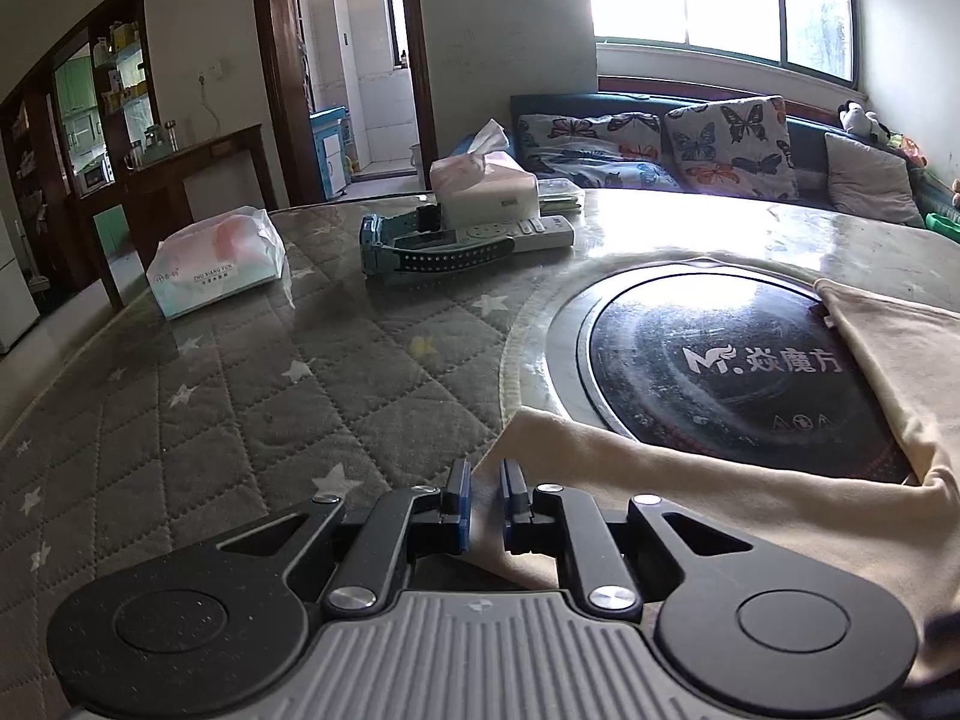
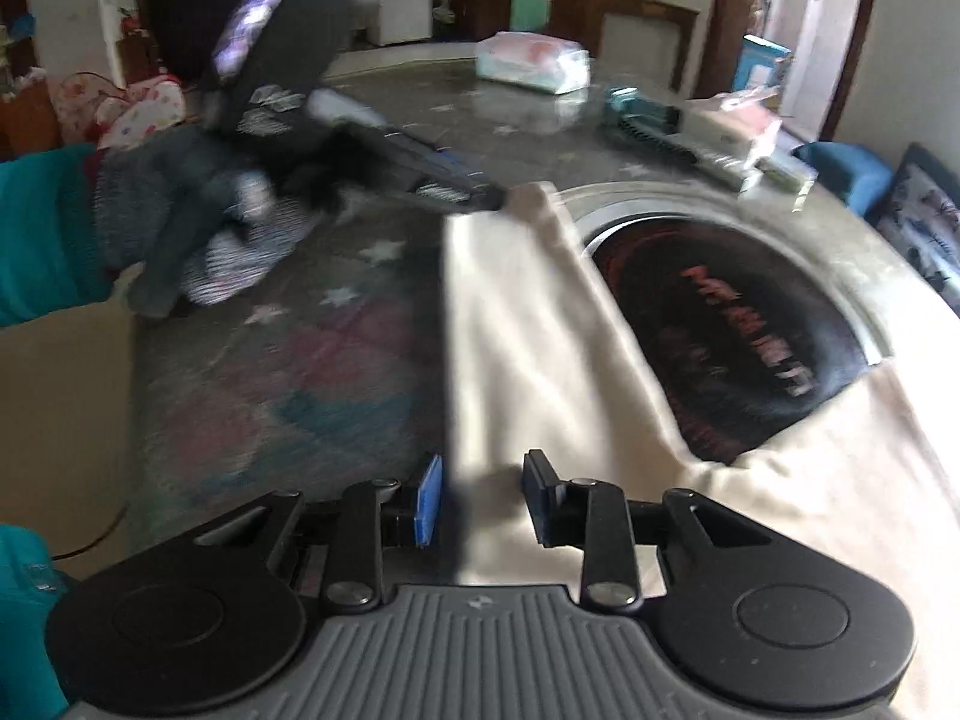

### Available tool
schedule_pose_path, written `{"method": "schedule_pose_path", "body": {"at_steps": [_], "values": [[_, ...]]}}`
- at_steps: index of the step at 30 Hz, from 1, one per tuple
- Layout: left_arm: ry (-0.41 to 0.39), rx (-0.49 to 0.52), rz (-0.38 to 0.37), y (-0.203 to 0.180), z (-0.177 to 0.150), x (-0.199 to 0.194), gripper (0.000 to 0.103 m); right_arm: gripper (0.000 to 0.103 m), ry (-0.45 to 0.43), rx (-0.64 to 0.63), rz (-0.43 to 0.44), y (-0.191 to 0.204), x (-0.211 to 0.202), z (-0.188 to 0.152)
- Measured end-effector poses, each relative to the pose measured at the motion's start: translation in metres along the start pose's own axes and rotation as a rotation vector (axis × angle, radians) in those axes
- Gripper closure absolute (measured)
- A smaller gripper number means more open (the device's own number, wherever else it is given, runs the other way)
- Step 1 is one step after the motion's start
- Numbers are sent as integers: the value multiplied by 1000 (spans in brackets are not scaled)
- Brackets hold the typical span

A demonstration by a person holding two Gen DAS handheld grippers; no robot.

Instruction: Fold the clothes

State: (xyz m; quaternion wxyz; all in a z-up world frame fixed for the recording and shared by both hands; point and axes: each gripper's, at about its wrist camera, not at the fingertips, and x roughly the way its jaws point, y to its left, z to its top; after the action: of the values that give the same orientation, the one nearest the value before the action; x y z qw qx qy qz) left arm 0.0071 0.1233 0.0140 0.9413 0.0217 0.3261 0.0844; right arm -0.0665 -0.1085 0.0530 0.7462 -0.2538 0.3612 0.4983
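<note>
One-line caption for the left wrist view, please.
Left gripper, fingers narrowly apart, at a corner of beige cloth beside the round black cooktop set in the table.

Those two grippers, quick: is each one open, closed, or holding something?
Left gripper: fingers nearly together at the edge of the beige garment; a grip cannot be told.
Right gripper: open, straddling the garment's edge.

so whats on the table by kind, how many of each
tissue packs: 2, a soft pack and a box
remote controls: 1
watches: 1, a blue one with a dark strap
cream garments: 1
built-in cooktops: 1
small flat case behind the box: 1
total: 7
</note>
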Motion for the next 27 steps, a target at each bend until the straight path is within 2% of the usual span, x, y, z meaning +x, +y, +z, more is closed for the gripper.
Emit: {"method": "schedule_pose_path", "body": {"at_steps": [3, 7, 10, 12, 16, 21, 27], "values": [[2, -2, 8, 1, 2, 2, 89, 72, -13, -8, 14, 6, -8, -3], [3, -6, 19, 3, 4, 4, 87, 72, -12, 39, -38, 1, -14, -11], [6, -8, 25, 3, 5, 5, 87, 70, 10, 24, -4, 8, -13, -16], [12, -8, 30, 3, 6, 5, 87, 67, 5, -15, 2, 16, -14, -17], [19, -5, 36, -1, 11, -1, 87, 68, -27, 5, 26, 16, -26, -16], [-16, 23, -40, -20, 13, -25, 84, 68, -58, 56, -58, 7, -55, -26], [-48, 76, -176, -62, 11, -55, 84, 68, -40, 191, -190, -18, -96, -68]]}}
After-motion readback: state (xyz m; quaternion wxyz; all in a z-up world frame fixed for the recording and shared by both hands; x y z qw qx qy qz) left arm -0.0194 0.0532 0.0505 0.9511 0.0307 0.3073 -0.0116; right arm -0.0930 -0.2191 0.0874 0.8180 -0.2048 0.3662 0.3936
